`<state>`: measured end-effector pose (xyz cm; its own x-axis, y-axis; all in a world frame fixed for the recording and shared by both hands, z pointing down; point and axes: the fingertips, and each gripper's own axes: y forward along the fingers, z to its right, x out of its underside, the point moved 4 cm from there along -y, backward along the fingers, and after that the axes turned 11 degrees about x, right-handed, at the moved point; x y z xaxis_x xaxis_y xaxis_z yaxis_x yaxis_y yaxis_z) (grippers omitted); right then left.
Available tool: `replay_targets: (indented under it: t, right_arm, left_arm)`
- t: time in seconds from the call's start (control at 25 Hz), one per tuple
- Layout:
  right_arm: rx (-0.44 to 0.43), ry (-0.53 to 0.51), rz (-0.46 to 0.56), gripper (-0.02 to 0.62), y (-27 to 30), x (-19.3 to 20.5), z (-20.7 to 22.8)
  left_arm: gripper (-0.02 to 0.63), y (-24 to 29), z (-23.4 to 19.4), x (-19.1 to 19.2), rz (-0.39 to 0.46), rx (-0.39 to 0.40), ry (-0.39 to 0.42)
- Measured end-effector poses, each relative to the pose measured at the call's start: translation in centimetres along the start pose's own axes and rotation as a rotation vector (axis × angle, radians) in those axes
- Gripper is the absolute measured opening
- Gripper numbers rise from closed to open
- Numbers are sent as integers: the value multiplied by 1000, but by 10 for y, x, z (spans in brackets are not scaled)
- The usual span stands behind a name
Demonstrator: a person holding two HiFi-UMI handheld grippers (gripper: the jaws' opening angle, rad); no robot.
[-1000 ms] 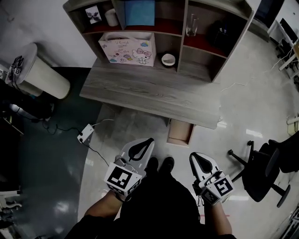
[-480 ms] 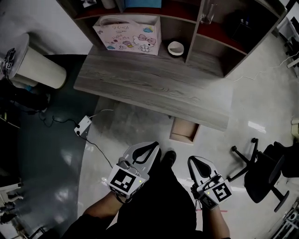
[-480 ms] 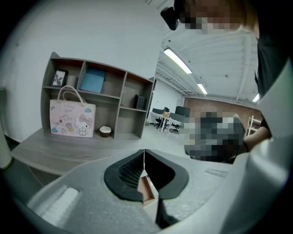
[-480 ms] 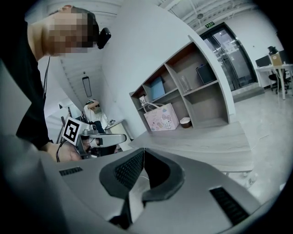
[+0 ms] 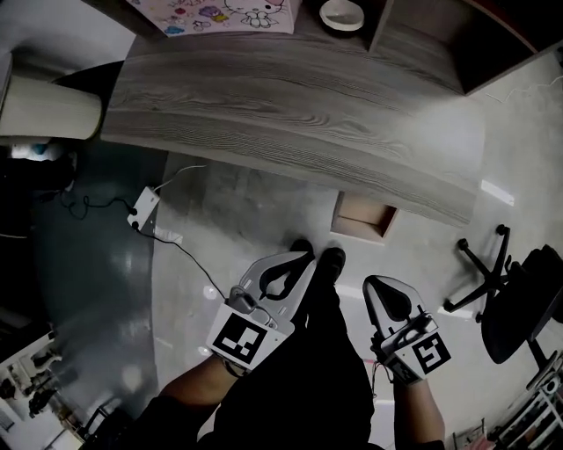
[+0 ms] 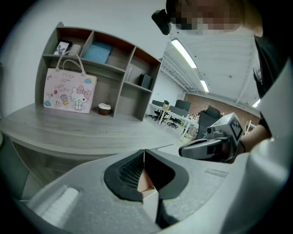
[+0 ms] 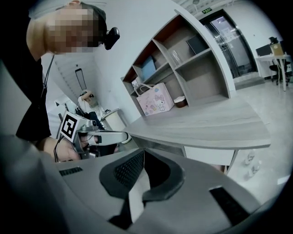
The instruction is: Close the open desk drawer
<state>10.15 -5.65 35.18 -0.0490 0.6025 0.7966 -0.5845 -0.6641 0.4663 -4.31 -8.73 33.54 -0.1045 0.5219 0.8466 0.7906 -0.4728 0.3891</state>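
Beneath the tabletop [image 5: 290, 123], the drawer [image 5: 363, 217] was found pulled open. The left gripper [image 5: 303, 260] and the right gripper [image 5: 371, 284] were held closed and empty.

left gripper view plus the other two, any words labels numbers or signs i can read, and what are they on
No text here can be read with confidence.
pink gift bag: a line of script above the cartoon cat, too blurred to read.
marker cubes: black-and-white square patterns only, no letters or numbers.
green sign above the glass door: too small to read.
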Motion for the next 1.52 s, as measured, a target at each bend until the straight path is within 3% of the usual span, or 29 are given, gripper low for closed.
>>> replay_targets:
  t: [0.64,0.96,1.12,1.2,1.52]
  right_arm:
    - [-14,1,-165,14,99,120,54]
    - [-23,0,-253,14,135,192,81]
    - [20,-92,-298,14,154,225,98]
    - [16,-130,-316,14,158,237,102]
    - [27,-114,-336,14,170,262,122]
  left_arm:
    - [9,69,-74,129,-107,37,-114]
    - [9,108,-93,194,-215,77,-54]
    - [9,126,-97,216,-260,108,-32]
    - [11,131,-95,223,-269,113,-35]
    - [9,152,-97,267,-318,118,-35]
